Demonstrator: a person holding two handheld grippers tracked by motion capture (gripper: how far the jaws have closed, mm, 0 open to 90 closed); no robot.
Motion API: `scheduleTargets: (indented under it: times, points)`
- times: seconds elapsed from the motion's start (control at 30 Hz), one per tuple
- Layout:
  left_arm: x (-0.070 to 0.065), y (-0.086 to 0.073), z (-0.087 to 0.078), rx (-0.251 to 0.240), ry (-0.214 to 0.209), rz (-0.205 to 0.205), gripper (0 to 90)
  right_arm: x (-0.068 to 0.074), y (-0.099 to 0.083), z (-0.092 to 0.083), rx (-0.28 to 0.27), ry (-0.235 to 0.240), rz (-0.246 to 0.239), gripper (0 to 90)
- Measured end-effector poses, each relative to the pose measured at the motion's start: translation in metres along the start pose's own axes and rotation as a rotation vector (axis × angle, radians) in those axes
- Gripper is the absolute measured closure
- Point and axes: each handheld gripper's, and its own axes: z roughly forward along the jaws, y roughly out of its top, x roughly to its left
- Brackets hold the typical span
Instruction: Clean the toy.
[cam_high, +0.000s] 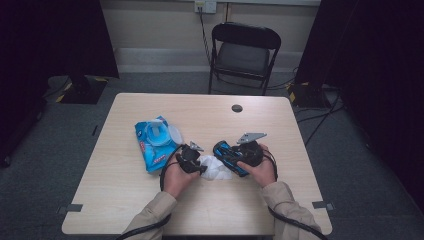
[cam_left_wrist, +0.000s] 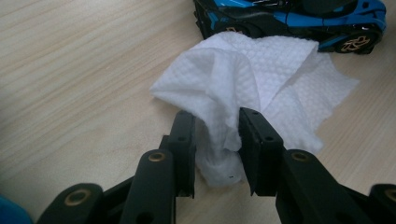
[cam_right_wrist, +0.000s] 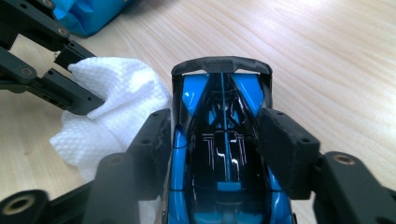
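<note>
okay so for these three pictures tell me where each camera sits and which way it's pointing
High view: fixed above the person's side, looking forward and down on the table; both forearms, left gripper and right gripper show.
Left gripper view: rides the left gripper, looking along its jaws, which flank the white wipe.
Right gripper view: rides the right gripper, looking along its jaws, which flank the blue toy car; the left gripper shows farther off.
Shared: wipe and car appear in both gripper views.
</note>
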Motion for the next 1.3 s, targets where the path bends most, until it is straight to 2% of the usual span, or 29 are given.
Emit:
scheduleTargets:
  times: [0.07,0.2,0.33,0.4,0.47,0.53,0.63,0.7,0.8,0.87,1.03,1.07,1.1,1.17,1.23,1.3]
  points:
    - [0.0,0.0,0.0,-0.001,0.002,0.001,67.2,-0.001,0.0,0.0,0.001,-0.004,0.004,48.2]
    - [0.0,0.0,0.0,-0.011,0.006,-0.005,64.3,-0.002,-0.001,0.003,0.052,-0.025,-0.011,48.1]
    - [0.0,0.0,0.001,-0.021,0.002,-0.009,63.3,-0.004,-0.004,0.003,0.029,-0.019,0.005,48.8]
    - [0.0,0.001,0.002,-0.027,0.002,-0.011,58.3,-0.004,-0.005,0.003,0.025,-0.018,0.001,49.5]
    - [0.0,0.003,0.003,-0.043,0.012,-0.01,54.7,-0.004,-0.008,0.002,0.006,-0.017,0.018,49.7]
    - [0.0,0.004,0.003,-0.047,0.008,-0.015,53.8,-0.004,-0.009,0.002,0.004,-0.02,0.017,49.7]
    - [-0.001,0.006,0.005,-0.05,0.006,-0.01,53.0,-0.003,-0.007,0.001,0.025,-0.016,0.02,47.2]
    - [-0.001,0.006,0.008,-0.049,0.013,-0.003,53.3,-0.002,-0.006,0.001,0.041,-0.023,-0.001,47.5]
    - [0.0,0.007,0.01,-0.068,0.012,-0.007,54.5,-0.002,-0.006,0.001,0.042,-0.02,-0.003,47.5]
    - [0.0,0.009,0.013,-0.082,0.013,-0.01,51.8,-0.001,-0.007,0.001,0.032,-0.025,-0.005,47.5]
    - [-0.001,0.009,0.022,-0.109,-0.002,0.0,56.3,-0.001,-0.008,0.002,0.019,-0.027,-0.005,47.5]
    - [-0.003,0.01,0.024,-0.11,-0.008,-0.01,63.0,-0.001,-0.008,0.002,0.02,-0.03,-0.005,47.5]
    - [-0.004,0.012,0.024,-0.095,-0.024,-0.015,75.4,-0.001,-0.008,0.002,0.022,-0.031,-0.002,47.5]
    - [-0.005,0.013,0.024,-0.082,-0.016,-0.015,82.9,0.0,-0.008,0.002,0.023,-0.034,-0.004,47.5]
    - [-0.005,0.016,0.022,-0.068,-0.005,-0.031,84.9,-0.001,-0.008,0.002,0.021,-0.031,-0.001,47.5]
    - [0.003,0.019,0.013,-0.108,0.019,-0.102,85.2,-0.001,-0.009,0.002,0.019,-0.032,-0.003,47.5]
